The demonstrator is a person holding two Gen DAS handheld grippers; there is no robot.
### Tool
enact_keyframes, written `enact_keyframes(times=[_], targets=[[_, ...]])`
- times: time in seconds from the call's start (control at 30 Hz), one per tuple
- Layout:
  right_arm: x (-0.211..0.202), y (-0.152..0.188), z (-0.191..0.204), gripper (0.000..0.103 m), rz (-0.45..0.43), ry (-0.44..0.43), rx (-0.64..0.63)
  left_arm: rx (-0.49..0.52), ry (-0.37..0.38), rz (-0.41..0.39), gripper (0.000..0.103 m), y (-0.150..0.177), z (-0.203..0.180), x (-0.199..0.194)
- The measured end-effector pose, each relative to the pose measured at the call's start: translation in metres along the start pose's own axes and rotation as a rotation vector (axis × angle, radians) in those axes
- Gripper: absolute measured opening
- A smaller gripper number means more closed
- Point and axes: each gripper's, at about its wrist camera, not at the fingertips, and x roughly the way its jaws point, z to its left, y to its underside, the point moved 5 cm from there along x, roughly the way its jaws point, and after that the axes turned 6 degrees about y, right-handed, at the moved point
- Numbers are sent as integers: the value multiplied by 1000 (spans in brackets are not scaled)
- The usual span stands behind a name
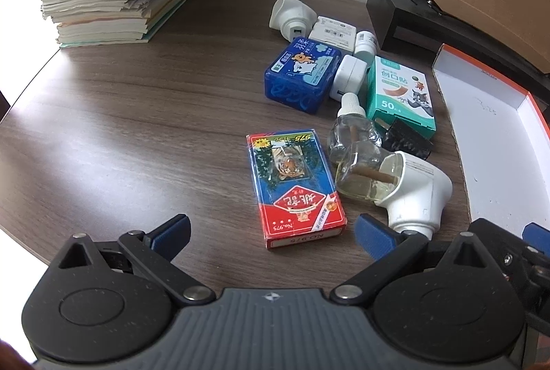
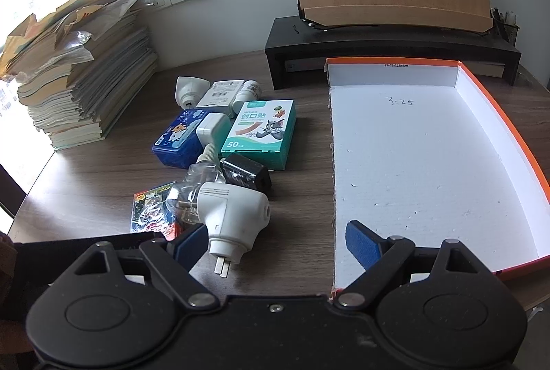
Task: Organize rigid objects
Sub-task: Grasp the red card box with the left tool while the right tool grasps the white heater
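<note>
Two tongs sit spread wide and empty over my bench [image 1: 137,115]. Right tongs [image 2: 278,242] straddle the near edge of the white-lined orange tray [image 2: 422,163]; left tongs [image 1: 273,232] frame the red card box [image 1: 295,184], beside the white plug-in vaporizer [image 1: 416,194] and its clear bottle [image 1: 357,163].

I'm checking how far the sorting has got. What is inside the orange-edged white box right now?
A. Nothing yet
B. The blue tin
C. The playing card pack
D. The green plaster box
A: the white box shows only its bare floor with a handwritten mark, while the card pack, green plaster box and blue tin all lie on the table to its left.
</note>
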Motion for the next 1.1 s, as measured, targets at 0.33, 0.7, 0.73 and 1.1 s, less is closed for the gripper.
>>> enact_keyframes(times=[0.33, 0.7, 0.73, 1.1], targets=[[4, 1, -6, 102, 26, 24, -10, 2, -8, 4, 103, -6, -2, 11], [10, 2, -2, 102, 29, -10, 20, 5, 2, -7, 103, -15, 5, 34], [11, 3, -1, 102, 39, -11, 21, 8, 7, -5, 103, -16, 5, 37], [38, -1, 22, 102, 87, -50, -12, 74, 76, -74, 60, -20, 14, 35]])
